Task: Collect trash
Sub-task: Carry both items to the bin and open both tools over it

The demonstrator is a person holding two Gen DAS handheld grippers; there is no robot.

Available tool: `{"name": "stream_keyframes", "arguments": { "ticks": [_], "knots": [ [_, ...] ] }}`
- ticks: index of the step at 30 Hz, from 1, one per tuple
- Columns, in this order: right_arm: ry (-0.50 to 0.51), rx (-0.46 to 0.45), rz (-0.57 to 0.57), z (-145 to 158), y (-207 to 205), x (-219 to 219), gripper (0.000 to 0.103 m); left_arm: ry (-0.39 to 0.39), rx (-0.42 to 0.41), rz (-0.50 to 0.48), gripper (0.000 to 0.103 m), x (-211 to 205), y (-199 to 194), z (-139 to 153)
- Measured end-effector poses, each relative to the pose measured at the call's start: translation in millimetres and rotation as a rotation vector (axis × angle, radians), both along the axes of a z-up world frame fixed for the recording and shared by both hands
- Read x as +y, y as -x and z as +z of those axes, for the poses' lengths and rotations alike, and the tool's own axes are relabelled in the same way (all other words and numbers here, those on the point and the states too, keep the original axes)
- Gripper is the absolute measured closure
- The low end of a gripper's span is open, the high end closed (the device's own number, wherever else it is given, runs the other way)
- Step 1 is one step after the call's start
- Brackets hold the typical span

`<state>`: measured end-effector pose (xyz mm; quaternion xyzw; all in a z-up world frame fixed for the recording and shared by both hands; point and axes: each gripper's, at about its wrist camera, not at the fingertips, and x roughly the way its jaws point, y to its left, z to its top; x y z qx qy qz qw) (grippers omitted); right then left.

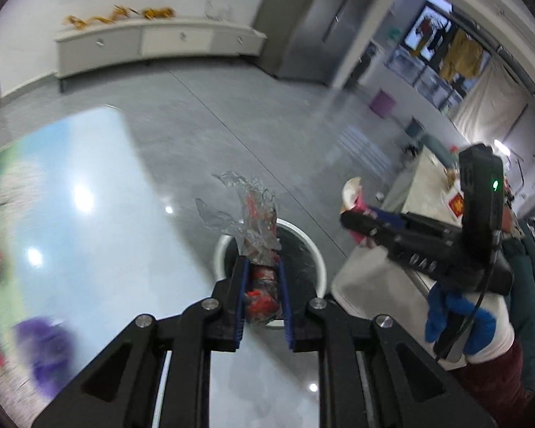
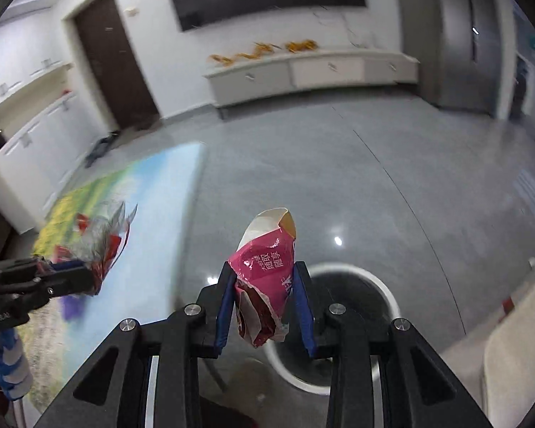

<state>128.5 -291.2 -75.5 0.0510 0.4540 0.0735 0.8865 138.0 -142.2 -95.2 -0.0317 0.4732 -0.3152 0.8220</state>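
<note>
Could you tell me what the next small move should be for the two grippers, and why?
Probably centre both grippers over the white bin, then open. The left gripper is shut on a crumpled clear-and-red wrapper, the right gripper on a pink packet. The bin lies just beyond both, but the packet hangs near its rim.

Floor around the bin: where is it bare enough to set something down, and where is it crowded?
Bare grey floor runs from the white bin to the far cabinet. Crowded: the picture tabletop carries red and purple litter at its near-left edge.
</note>
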Motion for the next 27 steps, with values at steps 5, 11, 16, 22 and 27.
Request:
{"name": "stream_keyframes", "arguments": {
  "ticks": [5, 11, 16, 22, 27],
  "knots": [
    [-0.004, 0.092, -0.07, -39.6, -10.1, -32.6, 0.073, -0.022, 0.08, -0.033, 0.087, -63.4, -32.7, -30.6],
    [-0.008, 0.164, -0.093, -71.4, -20.7, -45.7, 0.071, -0.027, 0.154, -0.029, 0.085, -100.2, -59.7, -61.6],
    [0.001, 0.189, -0.099, -85.8, -31.8, -45.7, 0.062, 0.007, 0.213, -0.013, 0.055, -103.8, -72.8, -77.3],
    [0.021, 0.198, -0.127, -90.2, -31.5, -49.8, 0.054, 0.059, 0.224, 0.014, 0.046, -90.3, -79.9, -75.8],
    [0.026, 0.191, -0.146, -86.4, -28.3, -46.6, 0.053, 0.08, 0.201, 0.02, 0.046, -73.9, -74.5, -61.9]
  ]
}}
